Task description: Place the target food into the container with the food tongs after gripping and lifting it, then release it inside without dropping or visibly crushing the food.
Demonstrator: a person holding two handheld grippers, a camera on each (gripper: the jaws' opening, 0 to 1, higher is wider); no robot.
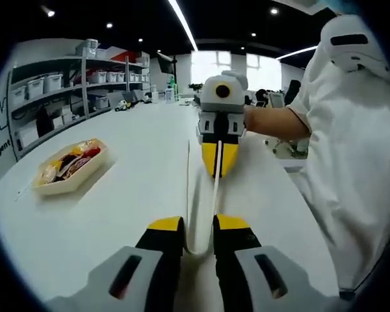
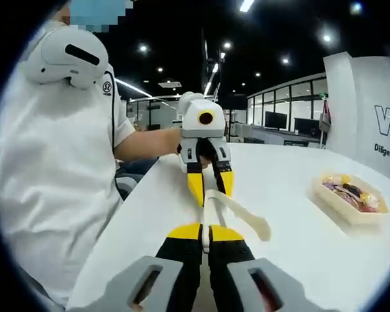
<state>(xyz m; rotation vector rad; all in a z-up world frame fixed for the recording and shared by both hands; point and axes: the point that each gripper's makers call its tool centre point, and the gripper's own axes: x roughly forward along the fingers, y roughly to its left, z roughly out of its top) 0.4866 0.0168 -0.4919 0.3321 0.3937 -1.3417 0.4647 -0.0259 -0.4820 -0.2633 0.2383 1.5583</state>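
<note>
Closest to the lens in the left gripper view, my left tongs (image 1: 198, 227) were closed around the looped end of the white food tongs (image 1: 214, 195), whose arms ran up to my right tongs (image 1: 218, 162). Those met the tool with their yellow tips pressed together, hiding its far end. From the right gripper view, the right tongs (image 2: 205, 233) pinched one thin arm while the other arm splayed free to the right over the table (image 2: 299, 260). The left tongs (image 2: 208, 185) covered the hinge end there.

The container (image 1: 58, 188) sat on the table well apart from the tool, towards the shelving (image 1: 65, 78). It held mixed wrapped food (image 1: 71, 162), too small and blurred for me to name. The person's white shirt (image 2: 45, 162) was cut off by the view's edge.
</note>
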